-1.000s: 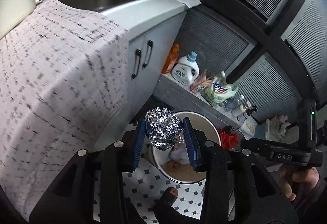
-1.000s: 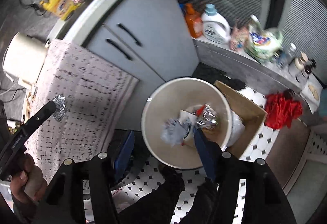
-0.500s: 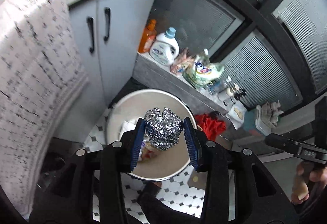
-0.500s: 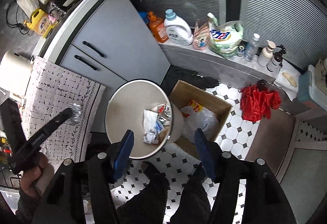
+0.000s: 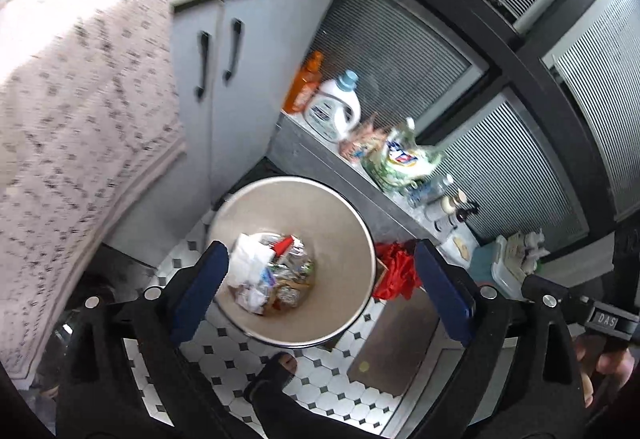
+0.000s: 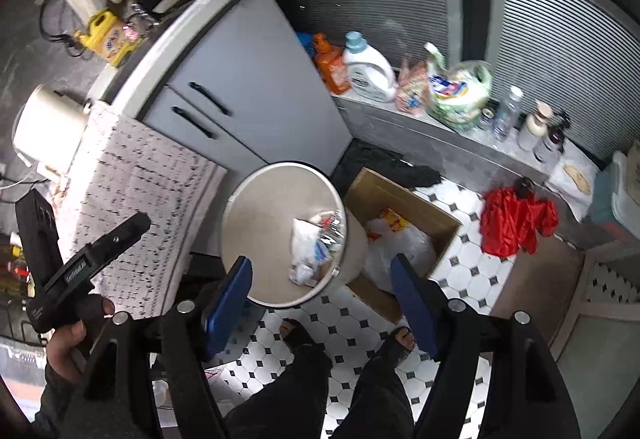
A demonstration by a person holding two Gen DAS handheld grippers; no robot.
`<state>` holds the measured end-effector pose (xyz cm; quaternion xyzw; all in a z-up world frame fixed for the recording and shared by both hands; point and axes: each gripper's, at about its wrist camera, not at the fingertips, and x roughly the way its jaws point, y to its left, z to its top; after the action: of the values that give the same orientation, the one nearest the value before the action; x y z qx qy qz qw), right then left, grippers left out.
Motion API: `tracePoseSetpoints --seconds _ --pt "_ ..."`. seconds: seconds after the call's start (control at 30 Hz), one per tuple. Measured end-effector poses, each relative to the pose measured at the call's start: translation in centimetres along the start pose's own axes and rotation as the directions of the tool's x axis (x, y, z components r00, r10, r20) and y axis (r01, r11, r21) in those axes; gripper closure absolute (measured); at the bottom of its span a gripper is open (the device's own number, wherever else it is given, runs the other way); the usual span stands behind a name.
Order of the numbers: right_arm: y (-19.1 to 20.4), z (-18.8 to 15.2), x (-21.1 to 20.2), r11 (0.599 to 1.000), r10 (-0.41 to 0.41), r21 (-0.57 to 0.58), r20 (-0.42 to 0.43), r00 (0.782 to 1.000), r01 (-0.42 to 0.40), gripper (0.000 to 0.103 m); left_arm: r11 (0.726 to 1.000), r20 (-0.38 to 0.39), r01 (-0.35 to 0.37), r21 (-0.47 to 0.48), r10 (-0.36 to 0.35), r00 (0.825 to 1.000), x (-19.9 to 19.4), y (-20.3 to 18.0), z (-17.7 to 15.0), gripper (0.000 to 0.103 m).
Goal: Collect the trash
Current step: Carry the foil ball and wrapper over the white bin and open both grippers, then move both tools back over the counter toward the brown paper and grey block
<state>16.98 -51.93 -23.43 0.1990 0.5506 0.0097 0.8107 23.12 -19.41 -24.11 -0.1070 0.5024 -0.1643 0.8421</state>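
A round beige trash bin [image 5: 362,223] stands on the tiled floor, holding crumpled paper, wrappers and a silvery foil lump [image 5: 289,295]. My left gripper [image 5: 320,251] hovers straight above the bin, its jaws opening wide with nothing between the blue pads. In the right wrist view the bin [image 6: 240,207] sits just ahead of my right gripper [image 6: 320,265]. Its jaws are also opening and hold nothing. The left gripper's finger [image 6: 120,235] shows from the side there, in a hand.
A cardboard box [image 6: 436,211] with a plastic bag stands right of the bin. A red cloth [image 6: 516,223] lies on the floor. Detergent bottles [image 6: 368,73] line a grey ledge. Cabinet doors [image 5: 224,79] and a patterned tablecloth [image 5: 60,119] are left. The person's feet [image 6: 296,335] stand below.
The left jaws have spread wide and the foil ball has left them, dropping into the bin. The right jaws have widened a little, and the right hand's view has hardly shifted.
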Motion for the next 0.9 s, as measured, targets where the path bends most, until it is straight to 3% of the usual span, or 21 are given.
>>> tracePoseSetpoints --seconds 0.2,0.4,0.67,0.9 --pt "4.0 1.7 -0.3 0.994 0.060 -0.096 0.036 0.998 -0.056 0.024 0.994 0.091 -0.100 -0.051 0.104 0.990 -6.0 2.4 0.9 0.007" --pt "8.5 3.5 -0.8 0.981 0.118 -0.160 0.062 0.991 -0.107 0.020 0.977 0.175 -0.169 -0.132 0.191 0.966 -11.5 6.0 1.7 0.006" --pt "15.2 5.8 -1.1 0.953 0.175 -0.263 0.073 0.982 -0.150 0.014 0.948 0.253 -0.218 -0.231 0.275 0.928 -17.2 10.9 2.1 0.006" --pt "21.6 6.6 -1.2 0.929 0.219 -0.328 0.120 0.968 -0.169 0.008 0.931 0.291 -0.253 -0.262 0.327 0.899 -20.7 14.8 3.3 0.006"
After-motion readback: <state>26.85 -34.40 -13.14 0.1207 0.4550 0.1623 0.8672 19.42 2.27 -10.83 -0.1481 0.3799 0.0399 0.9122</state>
